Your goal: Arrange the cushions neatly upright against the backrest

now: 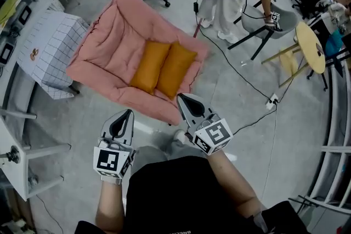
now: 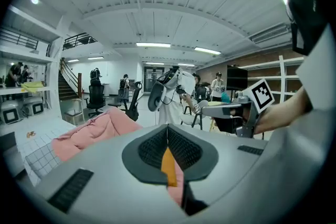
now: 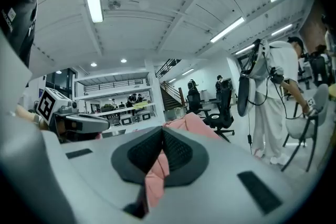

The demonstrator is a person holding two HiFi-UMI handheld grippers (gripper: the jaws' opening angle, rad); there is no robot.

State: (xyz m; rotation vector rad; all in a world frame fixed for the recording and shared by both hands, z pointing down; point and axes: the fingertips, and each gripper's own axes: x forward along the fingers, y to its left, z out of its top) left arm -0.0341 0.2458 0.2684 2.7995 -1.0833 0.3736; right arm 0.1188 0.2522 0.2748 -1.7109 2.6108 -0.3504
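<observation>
As I hold both forearms out, my left gripper (image 1: 128,114) and right gripper (image 1: 184,98), jaws together and empty, face the cushions (image 1: 174,69).

L gripper (image 1: 129,113), R gripper (image 1: 182,98) — jaws closed.

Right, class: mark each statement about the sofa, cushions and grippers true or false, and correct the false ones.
1. The orange cushions lie side by side on the pink sofa. True.
2. The left gripper is clamped on a cushion. False: its jaws are together on nothing.
3. The right gripper has its jaws shut. True.
4. A third cushion lies on the floor. False: only two show, both on the sofa.
</observation>
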